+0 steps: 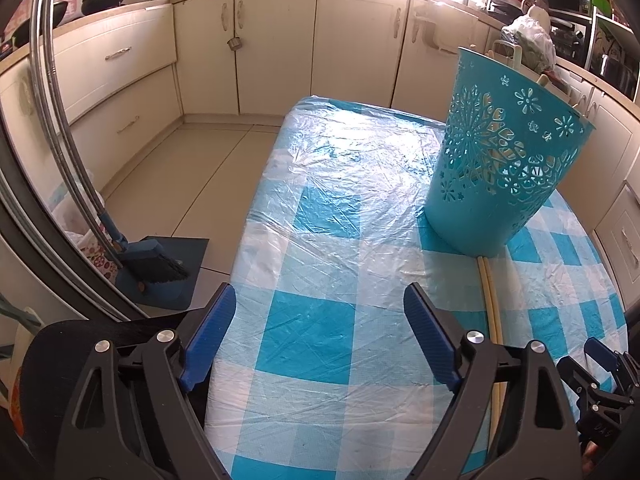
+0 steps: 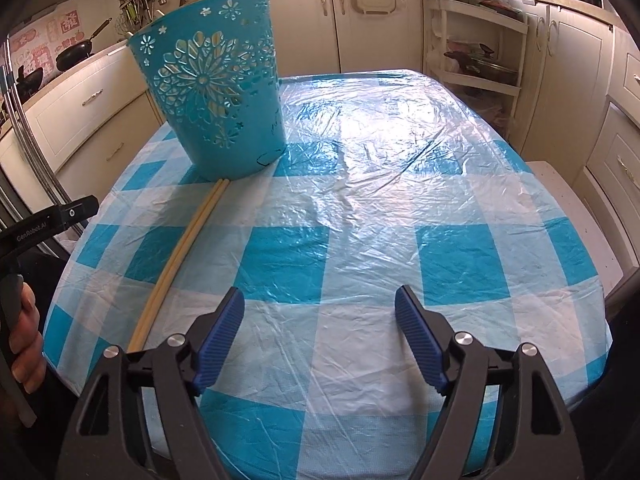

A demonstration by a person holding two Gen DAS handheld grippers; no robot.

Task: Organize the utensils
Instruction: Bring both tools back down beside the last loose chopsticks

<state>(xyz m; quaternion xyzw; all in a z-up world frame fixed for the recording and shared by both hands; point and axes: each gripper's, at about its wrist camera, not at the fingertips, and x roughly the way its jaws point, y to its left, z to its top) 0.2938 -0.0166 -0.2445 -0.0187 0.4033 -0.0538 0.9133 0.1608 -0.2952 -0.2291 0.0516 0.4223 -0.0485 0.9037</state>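
A pair of pale wooden chopsticks [image 2: 180, 248] lies side by side on the checked table, far ends touching the base of a teal cut-out basket [image 2: 212, 96]. In the left wrist view the chopsticks [image 1: 491, 312] run down from the basket [image 1: 500, 152], partly hidden by my right finger. The basket stands upright; pale utensil shapes show through its holes. My left gripper [image 1: 320, 304] is open and empty above the table's near left part. My right gripper [image 2: 320, 306] is open and empty, to the right of the chopsticks' near ends.
The table [image 2: 400, 200] has a blue-and-white checked cloth under clear plastic. Cream kitchen cabinets [image 1: 280, 48] surround it. A broom and dustpan [image 1: 160, 264] stand on the floor to the left. A white rack with pots [image 2: 476, 52] stands behind the table's right.
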